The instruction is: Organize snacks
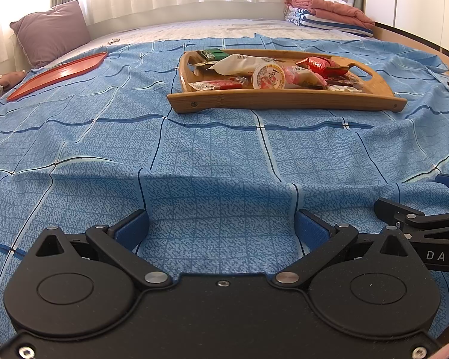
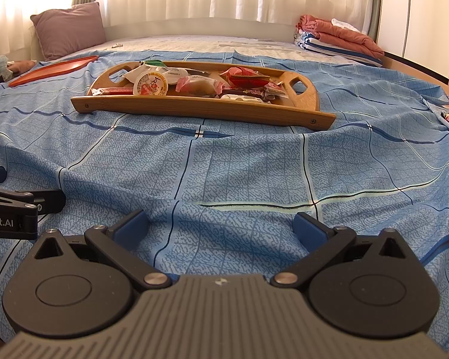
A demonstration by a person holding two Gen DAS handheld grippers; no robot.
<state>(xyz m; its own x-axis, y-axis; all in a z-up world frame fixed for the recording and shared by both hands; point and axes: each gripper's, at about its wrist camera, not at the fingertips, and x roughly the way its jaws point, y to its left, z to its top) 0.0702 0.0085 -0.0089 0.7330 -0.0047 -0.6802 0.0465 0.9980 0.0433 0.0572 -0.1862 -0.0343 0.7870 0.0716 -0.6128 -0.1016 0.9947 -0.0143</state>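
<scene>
Wooden tray [image 1: 284, 101] holds the snacks [image 1: 284, 73], on the bed well ahead of my tongs. Left tongs [image 1: 221, 230] and right tongs [image 2: 221, 227] gape empty. Packets look light, crinkly, slippery; pinch their sealed edges, I'd guess.

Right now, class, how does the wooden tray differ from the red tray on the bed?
The wooden tray is piled with snacks; the red tray looks bare. The wooden tray is tan with cut-out handles; the red tray is red with a pointed end. The wooden tray lies ahead, the red tray further left. Both rest on the blue bedspread.
</scene>
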